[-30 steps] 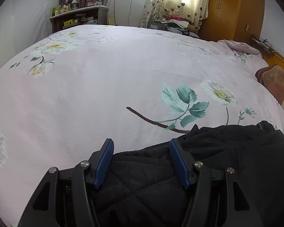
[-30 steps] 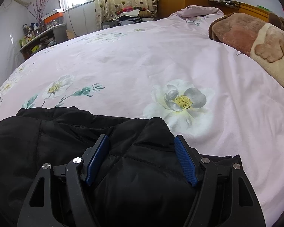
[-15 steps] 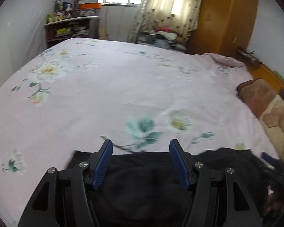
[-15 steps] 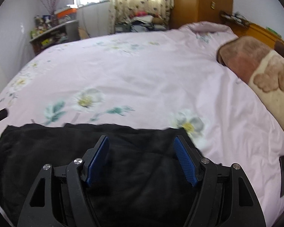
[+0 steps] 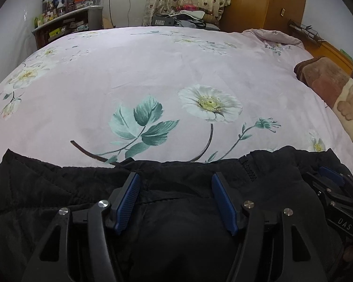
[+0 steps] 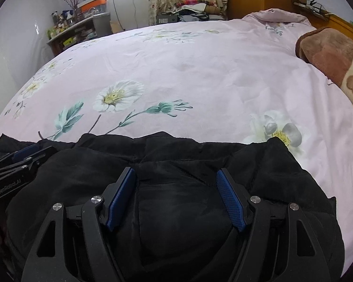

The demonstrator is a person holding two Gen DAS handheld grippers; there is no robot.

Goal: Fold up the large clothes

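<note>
Jacket (image 5: 176, 223) bunched between tool (image 5: 176, 202) fingers, perhaps gripped

Left gripper (image 5: 175, 202): matte black frame, two angular arms with triangular cut-outs, four round silver screw heads. Fingers (image 5: 127, 203) faced with ribbed blue pads. Seen from the other camera, its side bears white lettering "GenRoboLAI".

Right gripper (image 6: 176, 201): same black frame with triangular cut-outs and four silver screws. Fingers (image 6: 230, 203) carry blue pads, one ribbed, one with a fine diamond texture. Side marking seen from the left camera: "DAS".
</note>
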